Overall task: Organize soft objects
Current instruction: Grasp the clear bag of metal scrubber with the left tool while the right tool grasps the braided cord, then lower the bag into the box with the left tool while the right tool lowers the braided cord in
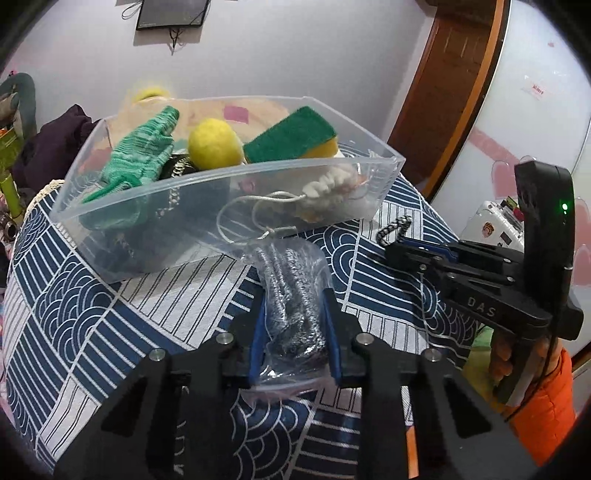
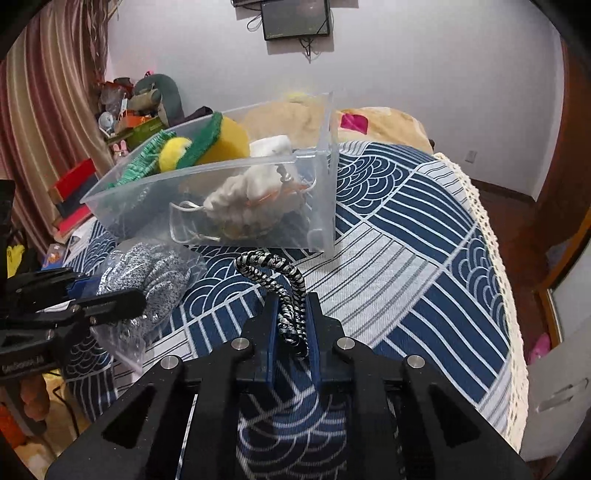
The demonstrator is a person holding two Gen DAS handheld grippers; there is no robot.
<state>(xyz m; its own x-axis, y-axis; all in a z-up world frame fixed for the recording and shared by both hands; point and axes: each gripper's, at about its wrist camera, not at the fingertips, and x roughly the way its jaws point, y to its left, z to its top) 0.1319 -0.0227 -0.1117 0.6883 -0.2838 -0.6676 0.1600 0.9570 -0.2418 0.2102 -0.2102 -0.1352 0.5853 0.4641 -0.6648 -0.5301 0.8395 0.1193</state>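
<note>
My left gripper (image 1: 293, 295) is shut on a steel wool scourer in a clear plastic bag (image 1: 291, 291), held above the cloth in front of the clear plastic bin (image 1: 221, 181). The bag also shows in the right wrist view (image 2: 147, 273). My right gripper (image 2: 291, 299) is shut on a black-and-white braided rope (image 2: 273, 269), whose loop sticks out past the fingertips. The rope also shows in the left wrist view (image 1: 393, 229). The bin (image 2: 207, 173) holds a green knitted glove (image 1: 142, 151), a yellow ball (image 1: 214, 144), a green-and-yellow sponge (image 1: 291, 136) and a white corded item (image 1: 328, 184).
The bin stands on a round table with a blue-and-white patterned cloth (image 2: 406, 240) with a lace edge. A cluttered shelf (image 2: 125, 110) stands far left. A wooden door (image 1: 454, 85) and a white cabinet (image 1: 535, 92) stand to the right. A screen (image 2: 295, 18) hangs on the wall.
</note>
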